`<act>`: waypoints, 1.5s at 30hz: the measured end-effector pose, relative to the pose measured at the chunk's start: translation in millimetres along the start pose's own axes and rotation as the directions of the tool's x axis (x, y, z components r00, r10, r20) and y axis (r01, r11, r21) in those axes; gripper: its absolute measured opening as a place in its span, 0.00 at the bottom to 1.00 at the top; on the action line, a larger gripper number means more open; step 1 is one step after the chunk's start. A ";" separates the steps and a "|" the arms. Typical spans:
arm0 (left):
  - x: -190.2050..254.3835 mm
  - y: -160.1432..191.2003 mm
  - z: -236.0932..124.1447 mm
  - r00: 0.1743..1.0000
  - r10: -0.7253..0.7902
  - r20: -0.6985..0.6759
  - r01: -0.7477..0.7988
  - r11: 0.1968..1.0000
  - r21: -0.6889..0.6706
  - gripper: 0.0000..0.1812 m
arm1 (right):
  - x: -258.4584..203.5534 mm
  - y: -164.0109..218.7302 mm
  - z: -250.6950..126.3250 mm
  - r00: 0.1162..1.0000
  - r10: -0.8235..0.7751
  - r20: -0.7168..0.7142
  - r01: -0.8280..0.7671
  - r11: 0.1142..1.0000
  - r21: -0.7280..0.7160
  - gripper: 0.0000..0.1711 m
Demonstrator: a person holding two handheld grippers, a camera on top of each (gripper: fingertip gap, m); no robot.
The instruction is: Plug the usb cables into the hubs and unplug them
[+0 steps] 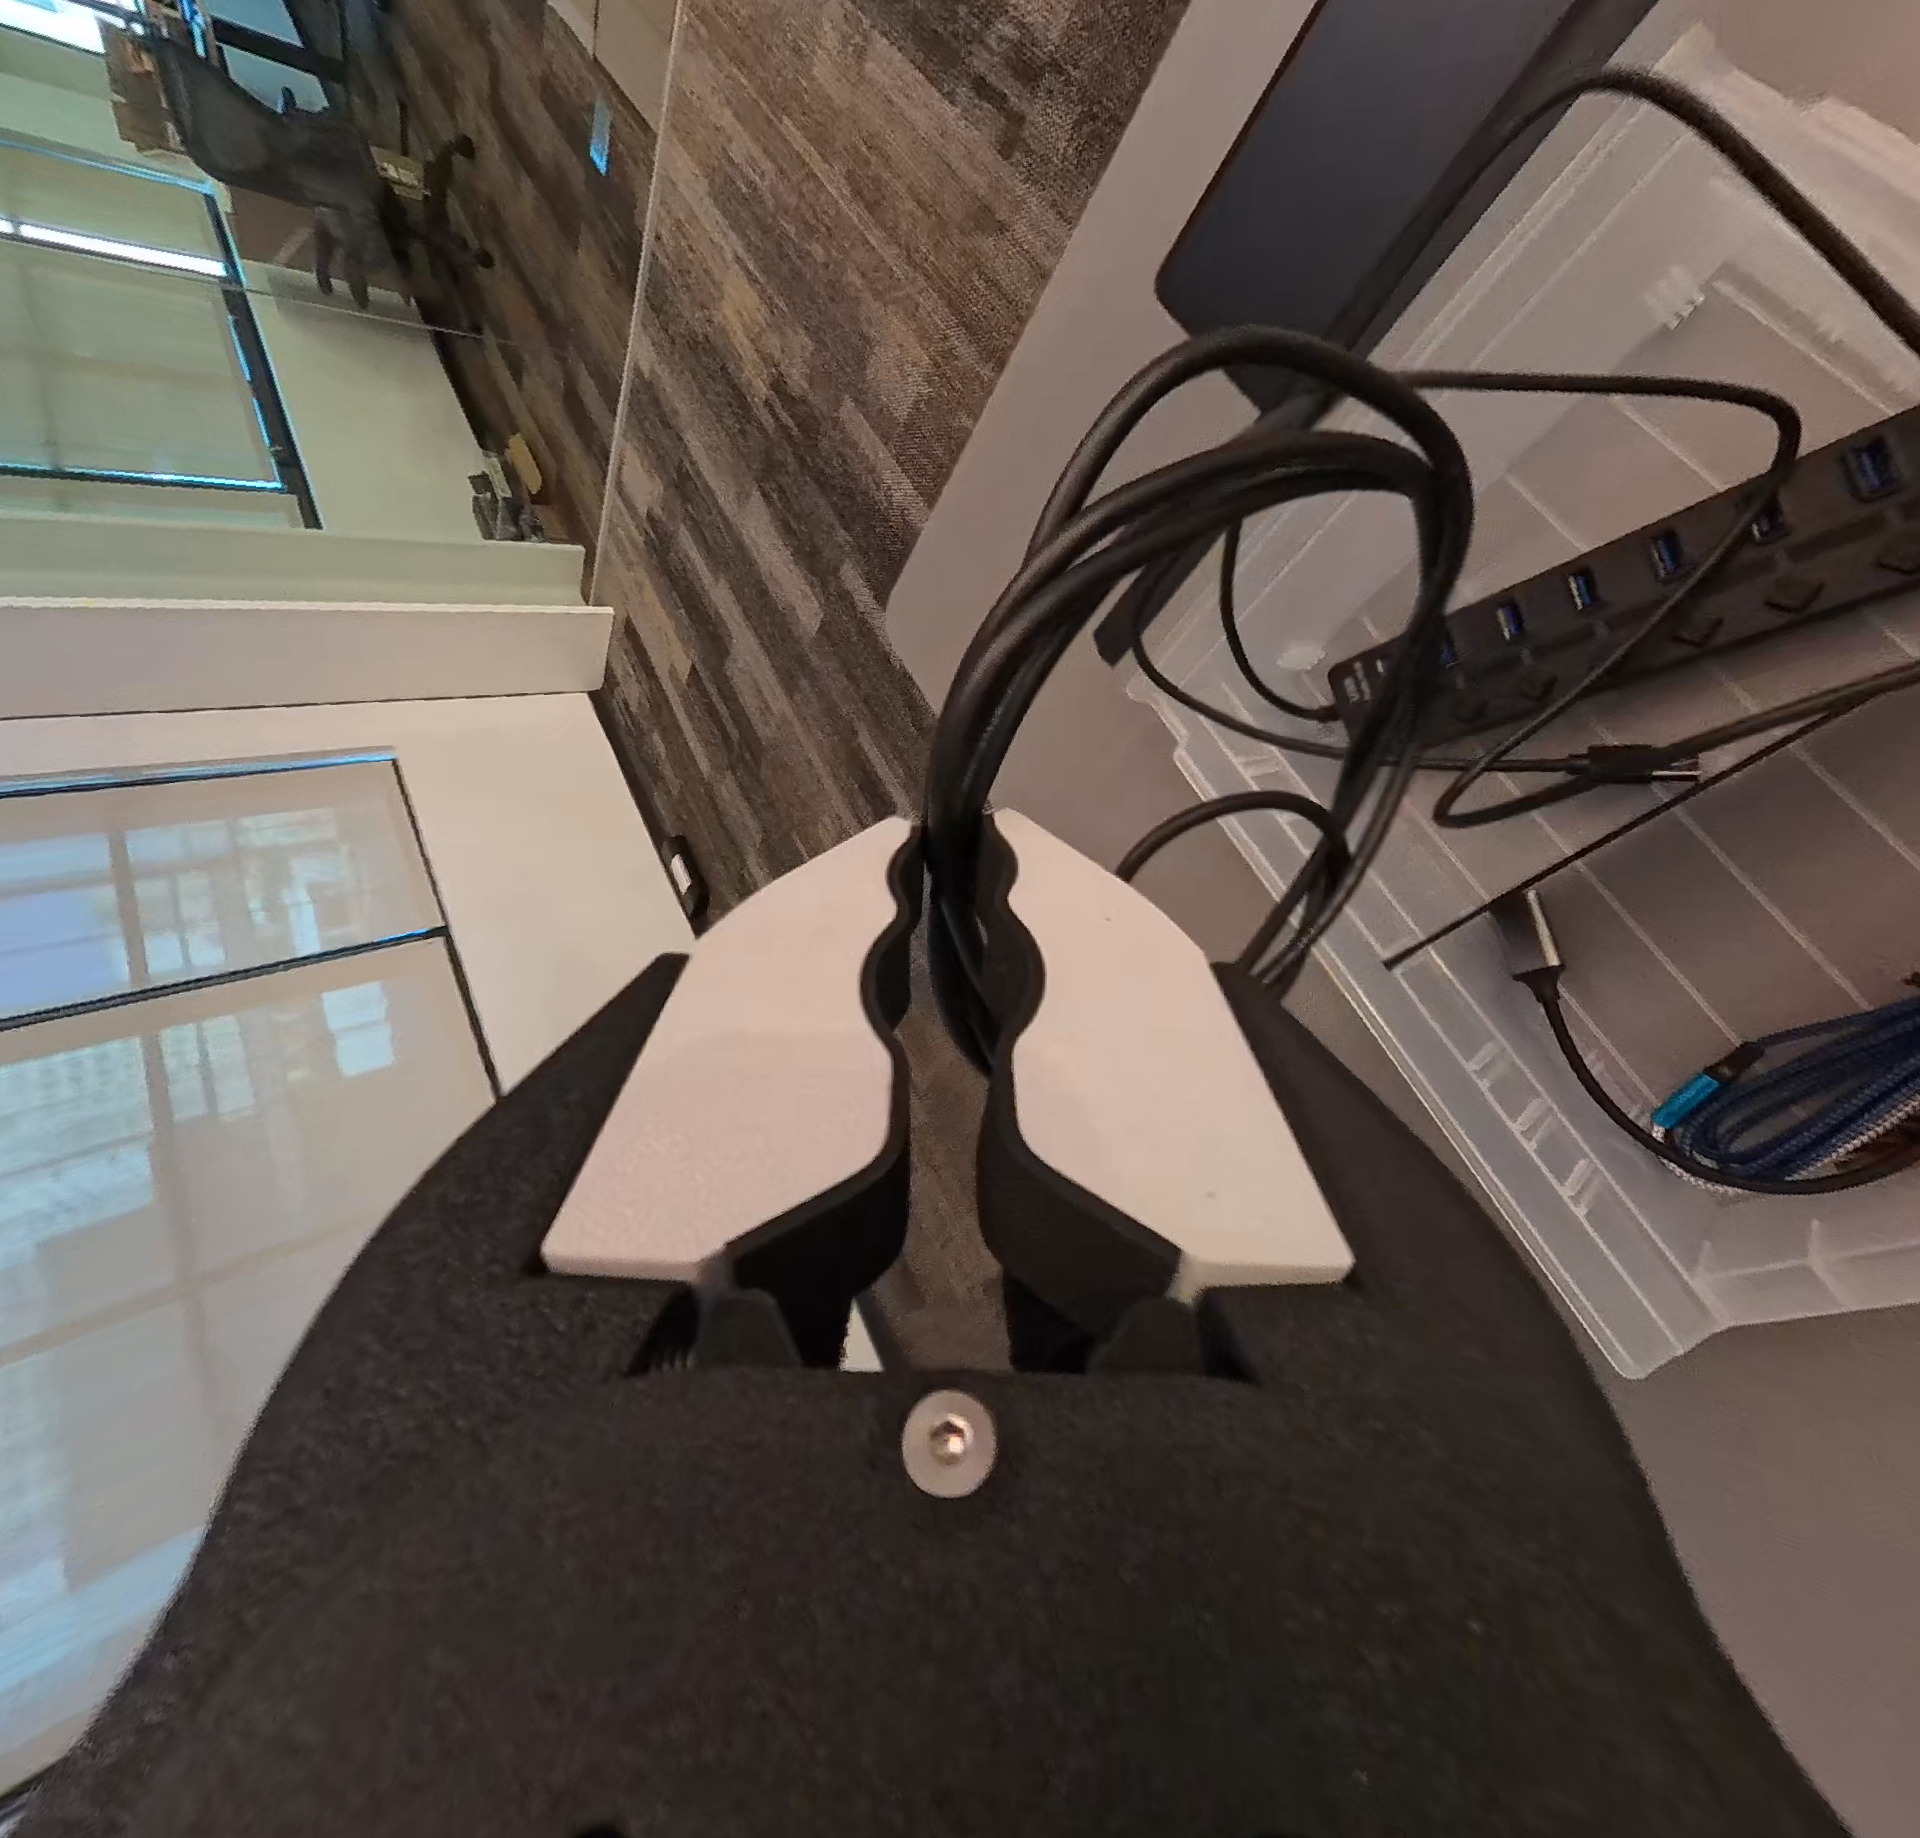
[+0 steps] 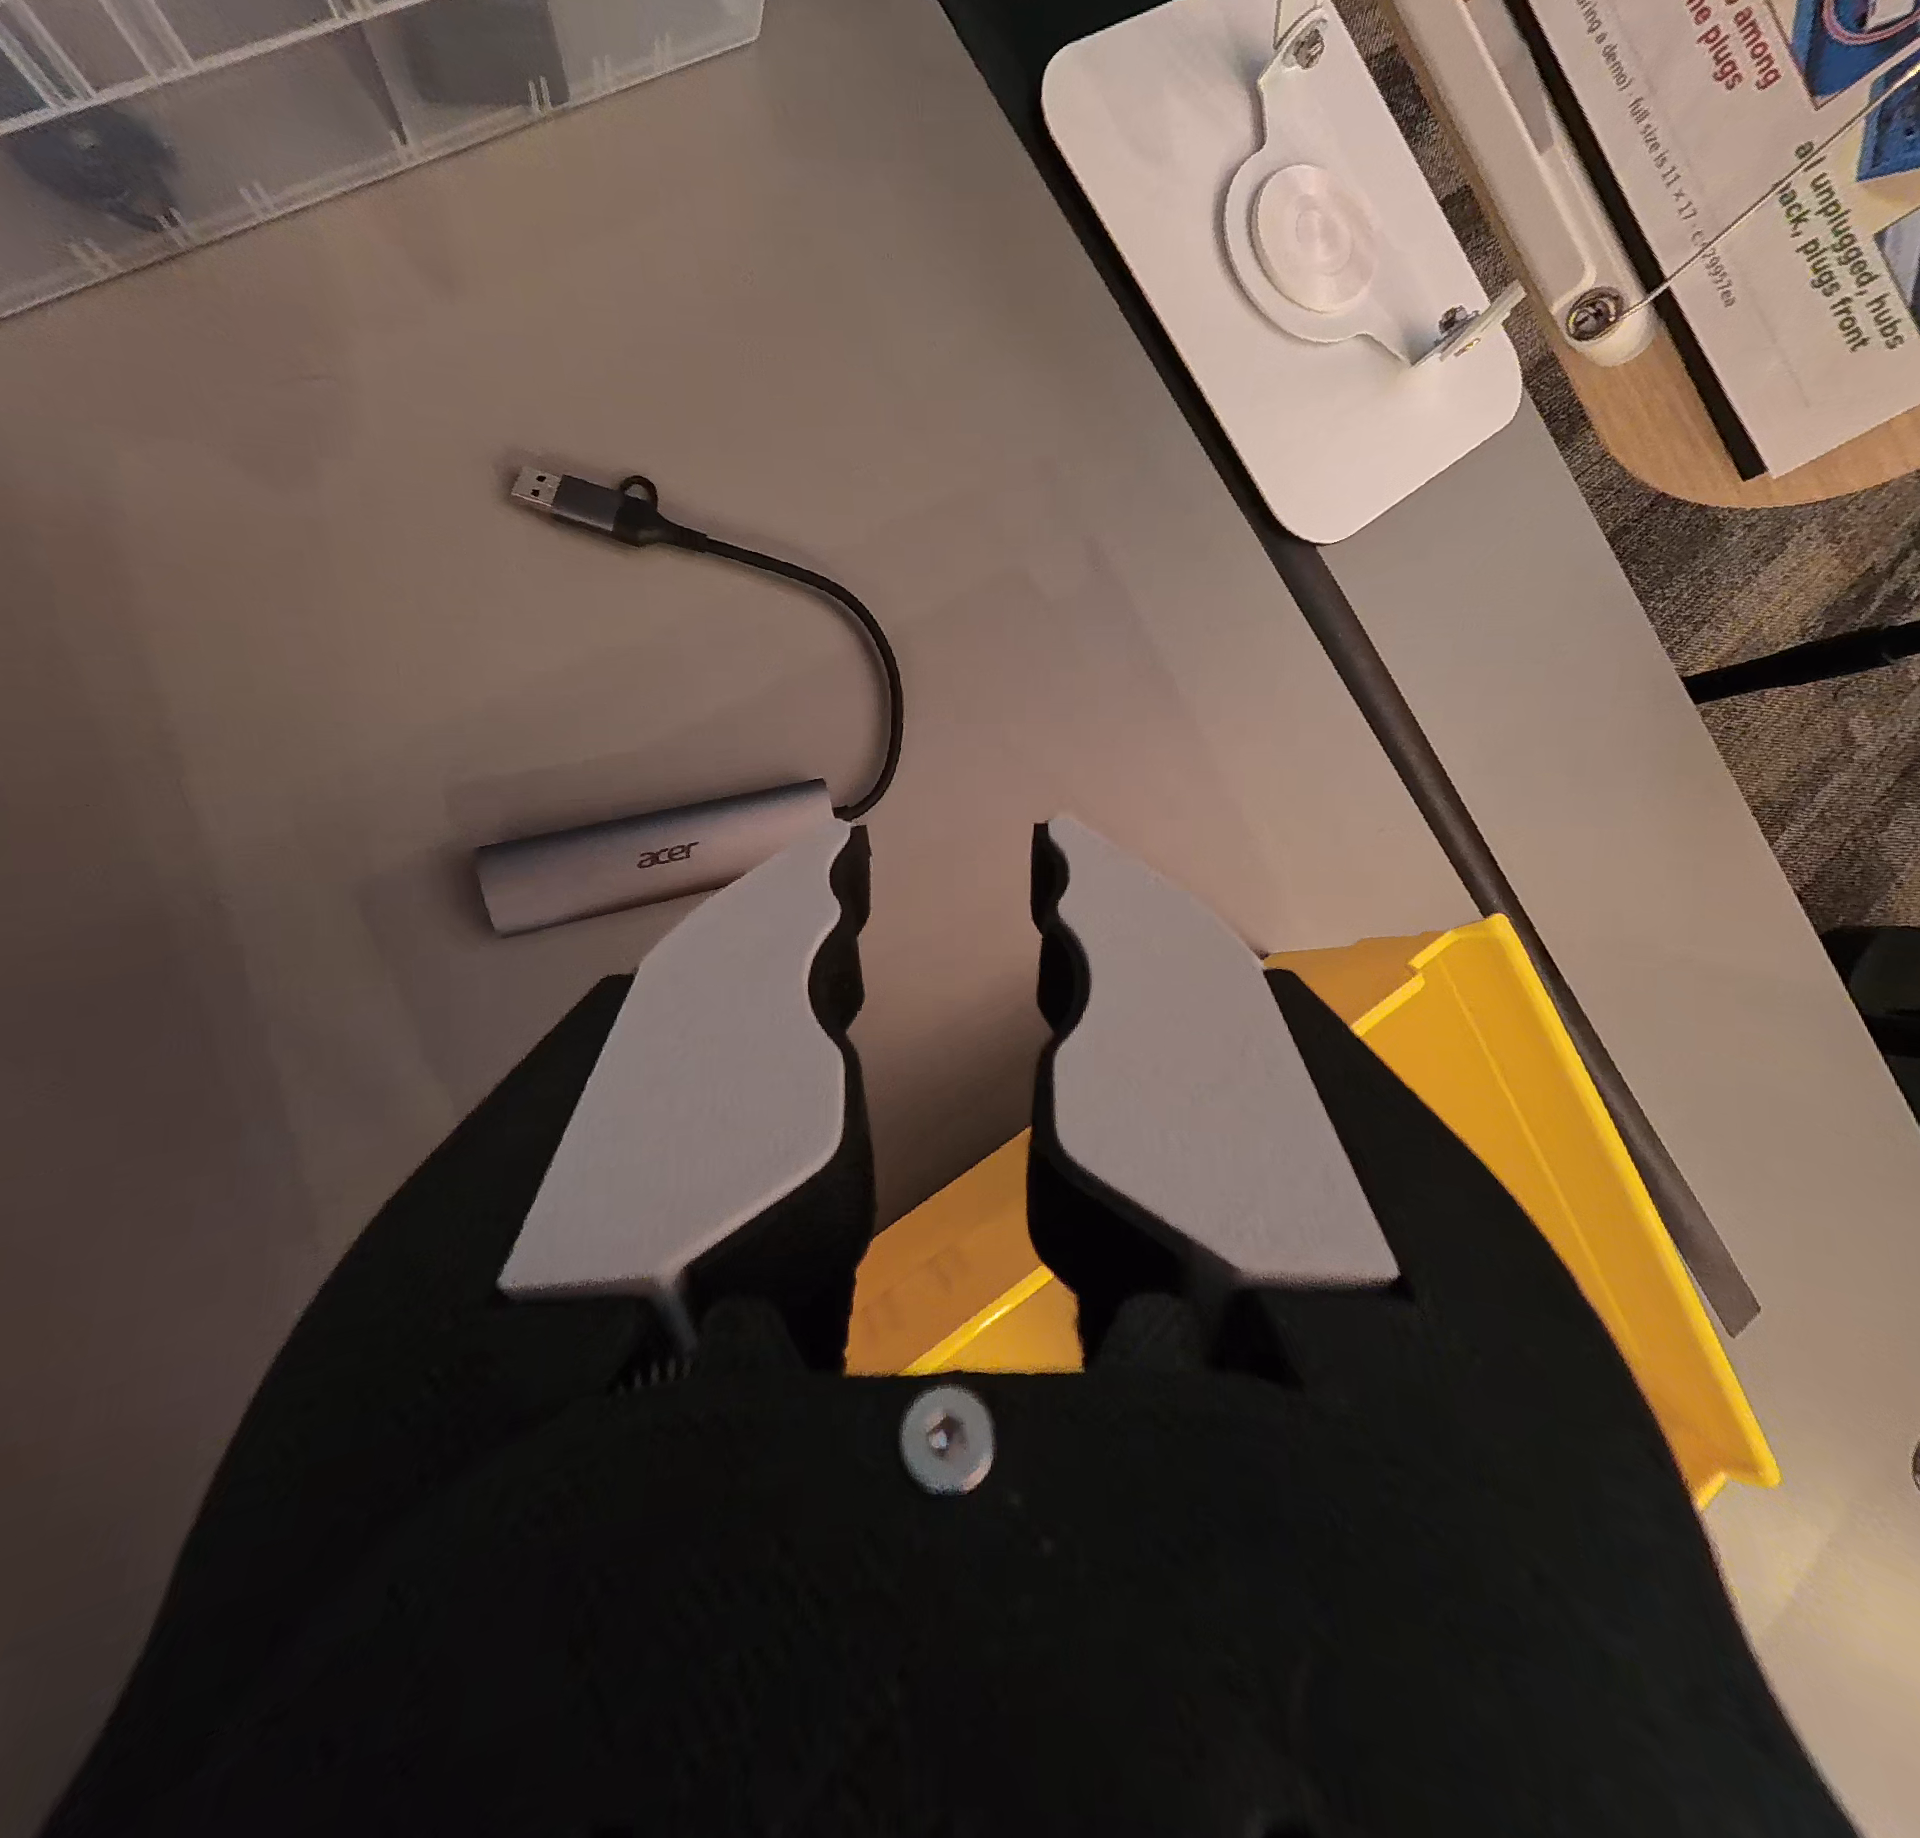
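In the left wrist view my left gripper point(image 1: 956, 843) is shut on a bundle of black cables point(image 1: 1195, 500) that loops up above the fingers and hangs down toward the clear bin. A long black multi-port hub point(image 1: 1662, 583) with blue ports lies across that bin. In the right wrist view my right gripper point(image 2: 948, 838) is open and empty, hovering over the table. A small grey hub point(image 2: 644, 858) lies just left of its left fingertip. The hub's short black cable point(image 2: 831, 625) curves away to a USB plug point(image 2: 545, 489) lying loose.
A clear compartment bin point(image 1: 1558, 1009) holds a coiled blue braided cable point(image 1: 1766, 1113) and a grey-tipped cable. A dark flat device point(image 1: 1403, 126) lies beyond it. A yellow bin point(image 2: 1475, 1113) sits under my right gripper. A white stand base point(image 2: 1278, 261) and a printed sheet point(image 2: 1766, 178) lie at the far right. My right fingertips sit around 45 centimetres from my left ones. The small grey hub point(image 2: 644, 858) sits 15 centimetres or so from the ends of my right fingers. The left gripper is farther from the USB plug point(image 2: 545, 489), some 35 centimetres, than the right, some 20 centimetres.
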State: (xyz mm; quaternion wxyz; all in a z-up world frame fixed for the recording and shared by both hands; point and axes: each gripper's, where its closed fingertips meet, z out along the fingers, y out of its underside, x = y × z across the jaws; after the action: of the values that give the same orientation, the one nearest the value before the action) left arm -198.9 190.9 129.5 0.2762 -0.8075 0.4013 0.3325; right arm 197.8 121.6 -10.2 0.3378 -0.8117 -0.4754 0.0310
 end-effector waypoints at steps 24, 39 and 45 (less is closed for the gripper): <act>98.4 -96.8 -113.9 0.942 0.055 -0.332 0.086 0.915 0.395 0.04 | -56.3 -107.0 -50.0 0.970 -0.099 0.222 -0.062 0.782 0.620 0.30; 263.4 -159.4 -127.1 0.789 0.202 -0.580 0.150 0.853 0.501 0.10 | -91.9 -56.8 -34.0 0.864 0.046 0.501 -0.182 0.957 0.227 0.01; 261.8 -123.1 -141.6 0.716 0.051 -0.696 0.438 0.744 0.505 0.23 | -100.3 -33.7 -42.2 0.811 -0.133 0.569 -0.007 0.972 0.237 0.01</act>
State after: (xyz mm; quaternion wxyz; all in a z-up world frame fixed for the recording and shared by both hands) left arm 67.7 33.0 41.7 0.4057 -0.7667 0.4673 -0.1711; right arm 133.4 31.0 14.5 0.2679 -0.7029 -0.5758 0.3203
